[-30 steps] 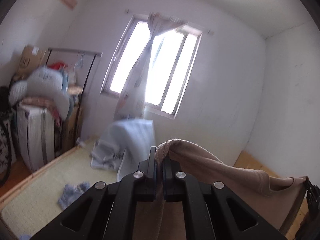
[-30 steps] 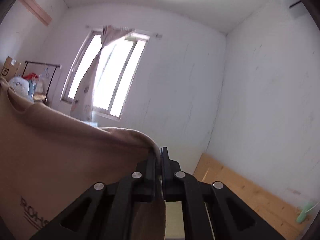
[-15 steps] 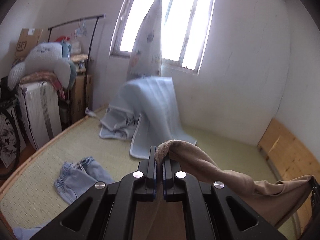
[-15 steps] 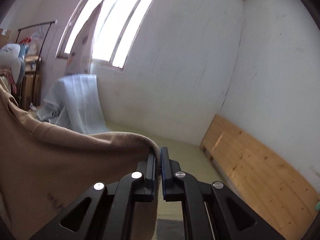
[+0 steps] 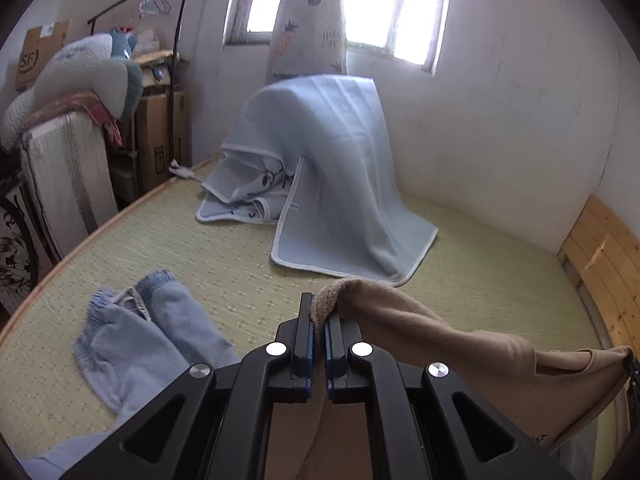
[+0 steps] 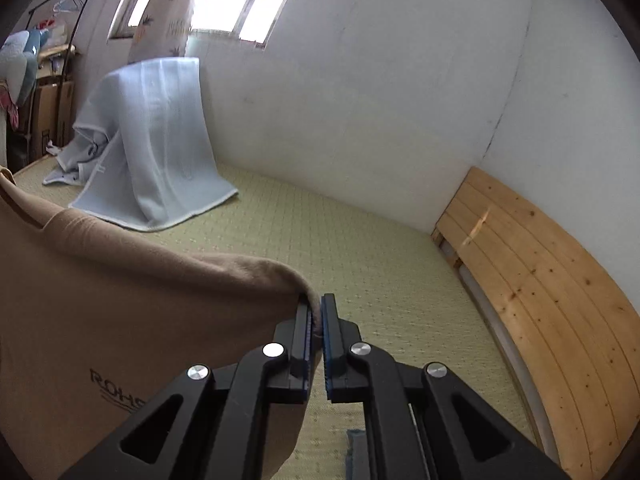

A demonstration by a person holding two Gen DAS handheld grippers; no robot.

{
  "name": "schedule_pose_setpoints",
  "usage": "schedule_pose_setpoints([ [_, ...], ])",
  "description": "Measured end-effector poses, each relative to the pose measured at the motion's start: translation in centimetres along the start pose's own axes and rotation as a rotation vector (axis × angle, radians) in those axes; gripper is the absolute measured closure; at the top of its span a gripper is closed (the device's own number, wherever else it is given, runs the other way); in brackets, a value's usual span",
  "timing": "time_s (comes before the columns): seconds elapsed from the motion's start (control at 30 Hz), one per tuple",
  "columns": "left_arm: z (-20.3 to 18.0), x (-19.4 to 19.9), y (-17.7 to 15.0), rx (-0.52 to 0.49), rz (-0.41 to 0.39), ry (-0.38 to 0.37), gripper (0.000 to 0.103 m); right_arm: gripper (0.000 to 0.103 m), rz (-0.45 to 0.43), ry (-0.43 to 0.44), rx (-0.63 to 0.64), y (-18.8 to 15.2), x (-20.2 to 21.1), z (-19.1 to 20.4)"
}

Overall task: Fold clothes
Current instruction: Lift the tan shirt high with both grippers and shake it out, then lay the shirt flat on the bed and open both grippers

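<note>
A tan shirt point(image 5: 460, 356) hangs stretched between my two grippers above a green woven mat point(image 5: 248, 276). My left gripper point(image 5: 318, 312) is shut on one top corner of it. The cloth runs off to the right, where the other corner is pinched at the frame edge. In the right wrist view my right gripper point(image 6: 317, 312) is shut on the tan shirt point(image 6: 120, 292), which spreads leftward and carries dark printed letters low down. Light blue jeans point(image 5: 136, 344) lie crumpled on the mat to the left of my left gripper.
A pale blue blanket point(image 5: 332, 168) is draped over something near the window. A clothes rack point(image 5: 176, 40), cardboard boxes point(image 5: 156, 140) and a stuffed pillow pile point(image 5: 80, 76) stand at the left. Wooden boards point(image 6: 544, 276) line the right wall.
Both grippers have come down and tilted toward the mat, still holding the shirt; the window has slid up out of view, and the mat and jeans now fill the lower part.
</note>
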State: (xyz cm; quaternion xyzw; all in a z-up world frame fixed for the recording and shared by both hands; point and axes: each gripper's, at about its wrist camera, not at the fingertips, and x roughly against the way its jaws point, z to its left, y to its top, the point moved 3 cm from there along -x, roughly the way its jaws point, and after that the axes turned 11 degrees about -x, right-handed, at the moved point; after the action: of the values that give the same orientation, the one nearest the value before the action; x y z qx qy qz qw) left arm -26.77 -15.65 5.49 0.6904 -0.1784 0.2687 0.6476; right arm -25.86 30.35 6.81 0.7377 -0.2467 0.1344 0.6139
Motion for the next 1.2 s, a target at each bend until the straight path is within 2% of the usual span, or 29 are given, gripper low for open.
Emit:
schedule_pose_setpoints([
  [0.2,-0.6,-7.8,-1.3,-0.02,0.063,0.028,0.1,0.1,0.083,-0.003,0.029,-1.7,-8.1,3.5],
  [0.37,-1.2,-13.6,-3.3,-0.031,0.114,0.025,0.1,0.1,0.149,-0.024,0.051,-4.5,-14.1,5.7],
  [0.5,-1.9,-17.2,-5.6,-0.059,0.182,0.01,0.099,0.1,0.214,-0.024,0.076,-7.1,-17.3,7.4],
  [0.63,-1.8,-19.1,-7.9,-0.041,0.229,-0.043,0.099,0.099,0.281,0.007,0.116,-10.0,-19.5,8.9],
  [0.73,-0.9,-19.1,-8.7,0.005,0.232,-0.104,0.086,0.095,0.289,0.035,0.102,-11.0,-19.6,8.7],
  [0.8,-0.3,-18.4,-9.0,0.024,0.21,-0.132,0.056,0.078,0.269,0.05,0.067,-10.8,-18.9,8.0],
  [0.83,0.1,-17.9,-9.1,0.033,0.197,-0.141,0.05,0.066,0.257,0.07,0.042,-10.6,-18.3,7.6],
  [0.87,0.5,-17.4,-9.1,0.044,0.182,-0.159,0.043,0.061,0.247,0.088,0.02,-10.4,-17.8,7.3],
  [0.97,1.5,-15.4,-9.3,0.073,0.151,-0.197,0.041,0.057,0.218,0.116,-0.023,-9.9,-15.6,6.2],
  [1.07,2.1,-12.9,-9.4,0.09,0.127,-0.223,0.03,0.054,0.202,0.15,-0.056,-9.9,-12.6,5.3],
  [1.2,2.7,-9.0,-9.4,0.095,0.098,-0.254,0.03,0.054,0.19,0.203,-0.083,-10.5,-7.7,4.3],
])
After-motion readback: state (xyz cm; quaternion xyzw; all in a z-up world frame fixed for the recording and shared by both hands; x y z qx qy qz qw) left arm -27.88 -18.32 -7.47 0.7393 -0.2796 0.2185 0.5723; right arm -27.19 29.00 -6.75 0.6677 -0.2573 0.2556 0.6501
